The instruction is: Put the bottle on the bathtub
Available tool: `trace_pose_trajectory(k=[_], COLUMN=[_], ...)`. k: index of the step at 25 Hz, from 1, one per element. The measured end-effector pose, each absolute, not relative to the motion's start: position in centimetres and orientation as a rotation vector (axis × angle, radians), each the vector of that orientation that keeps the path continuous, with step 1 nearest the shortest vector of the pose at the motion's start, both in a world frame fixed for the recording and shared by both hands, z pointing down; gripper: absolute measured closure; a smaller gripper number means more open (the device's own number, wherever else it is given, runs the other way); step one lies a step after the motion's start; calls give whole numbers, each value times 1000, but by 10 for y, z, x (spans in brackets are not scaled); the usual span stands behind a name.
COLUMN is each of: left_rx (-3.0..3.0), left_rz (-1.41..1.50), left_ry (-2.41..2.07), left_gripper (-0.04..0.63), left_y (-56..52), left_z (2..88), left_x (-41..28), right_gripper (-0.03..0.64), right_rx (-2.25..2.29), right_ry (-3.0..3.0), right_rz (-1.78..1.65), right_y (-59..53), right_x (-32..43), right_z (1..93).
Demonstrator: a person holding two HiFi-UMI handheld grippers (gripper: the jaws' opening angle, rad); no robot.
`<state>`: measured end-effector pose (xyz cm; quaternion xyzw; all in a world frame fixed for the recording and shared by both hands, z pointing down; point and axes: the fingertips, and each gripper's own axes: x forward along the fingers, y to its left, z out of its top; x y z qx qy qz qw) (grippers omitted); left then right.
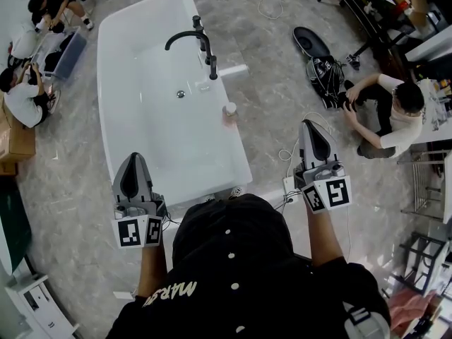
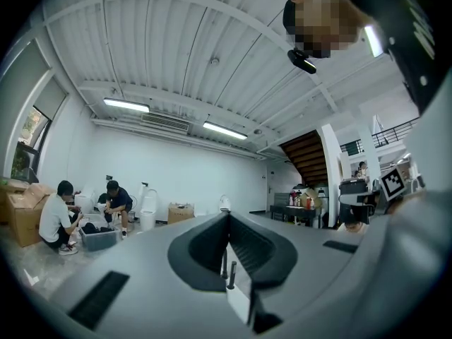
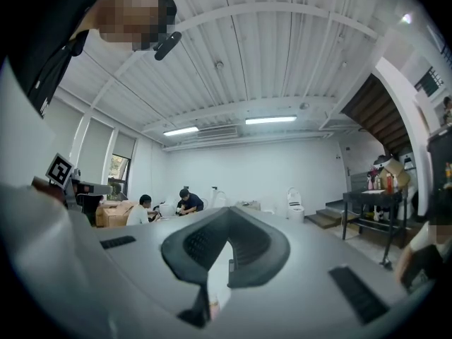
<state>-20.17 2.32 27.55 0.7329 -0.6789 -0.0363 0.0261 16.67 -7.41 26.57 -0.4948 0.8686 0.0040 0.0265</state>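
Bottle (image 1: pixel 229 111) upright on bathtub (image 1: pixel 107 83) rim, frame centre; left gripper (image 1: pixel 134 167) and right gripper (image 1: pixel 311 133) both clenched empty, lower frame.

White bathtub (image 1: pixel 113 62), black faucet (image 1: pixel 185 35), pink bottle (image 1: pixel 229 113), grey marbled floor (image 1: pixel 275 97).

Both arms reach forward from the shoulders, one to each side of the head, roughly parallel. The left forearm (image 1: pixel 151 274) is bare and carries the left tool (image 1: pixel 134 158), which points level and straight ahead. Its marker cube (image 1: pixel 139 232) sits at the hand end. Its dark pads (image 2: pixel 201 249) meet at the tips, jaws together. The right forearm (image 1: pixel 323 240) is held wider from the body. The right tool (image 1: pixel 309 124) reaches a little further ahead, also level, with its jaws fully closed and its pads (image 3: pixel 194 249) touching at the front.
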Motion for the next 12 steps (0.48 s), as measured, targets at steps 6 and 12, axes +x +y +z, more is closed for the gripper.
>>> trace_pose_trajectory(k=[6, 12], left_rx=[2266, 2266], left_rz=[-118, -109], left_ry=[-2100, -2097], left_gripper=[584, 584], left_y=[22, 21], left_z=[277, 274], left_x=[-200, -206], right_gripper=[615, 615], right_rx=[-1528, -1520], right_ry=[2695, 2704], right_rz=[17, 7], right_y=[-76, -79], right_x=[165, 156], right_z=[270, 268])
